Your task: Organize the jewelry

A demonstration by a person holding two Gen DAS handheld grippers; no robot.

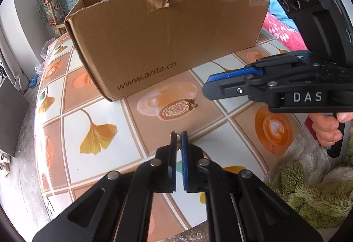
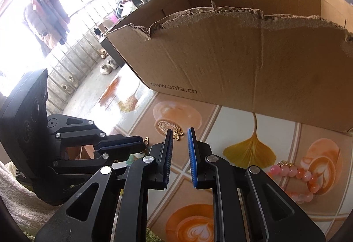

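1. Jewelry lies on the table in front of a torn-edged cardboard box, which stands at the far side of the patterned tablecloth.
2. Check your left gripper: its jaws are pressed almost together, and a small gold piece shows at the tips. In the right wrist view this piece looks like a little gold loop poking out past the closed fingers. The pads pinch it.
3. No earlier view is given, so read the grip from the tips only; most of the piece is hidden between the pads.
4. Check your right gripper: its jaws stand slightly spread, with a clear gap between the blue pads. Nothing is between them.
5. Find the butterfly charm on the table just beyond the right gripper's tips, beside the printed coffee cup. In the left wrist view the same charm lies between the box and your left gripper, apart from both.
6. Find the pink bead bracelet on the table to the right of the right gripper, well apart from the charm and outside the box.
7. Your hand holds the right gripper's handle at the right edge of the left wrist view, above a green fuzzy cloth.
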